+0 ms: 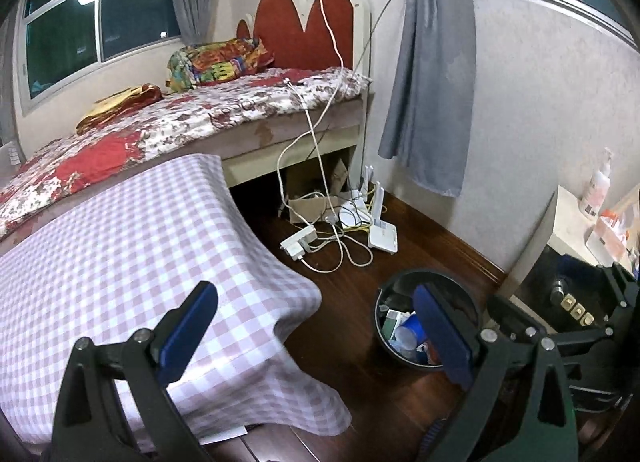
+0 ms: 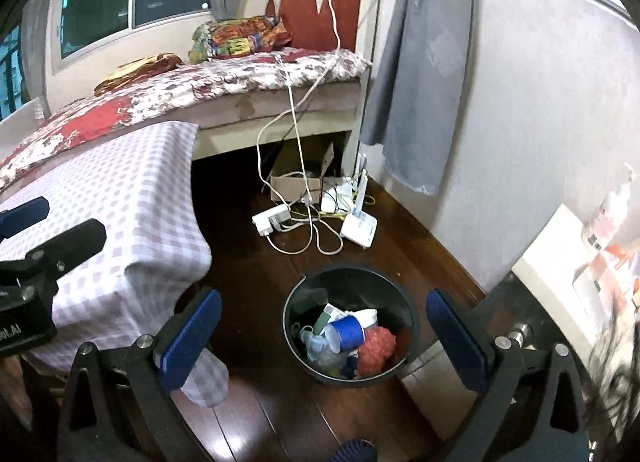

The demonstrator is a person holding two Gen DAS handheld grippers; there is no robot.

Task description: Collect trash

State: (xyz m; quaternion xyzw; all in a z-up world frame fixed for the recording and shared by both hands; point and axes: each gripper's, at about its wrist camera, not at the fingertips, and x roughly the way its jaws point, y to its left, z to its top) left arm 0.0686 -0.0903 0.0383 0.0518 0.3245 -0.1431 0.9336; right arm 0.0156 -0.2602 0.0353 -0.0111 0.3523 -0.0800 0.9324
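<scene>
Dark wood floor carries the black bin (image 2: 350, 326), ahead between the right gripper (image 2: 326, 336) fingers; both it and the left gripper (image 1: 316, 330) gape empty. Paper cup (image 2: 346, 332) and wrappers inside look light, crushable (pinch edges gently).

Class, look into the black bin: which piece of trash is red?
The crumpled red wad at the bin's right side; the blue cup beside it is blue, the rest pale.
</scene>
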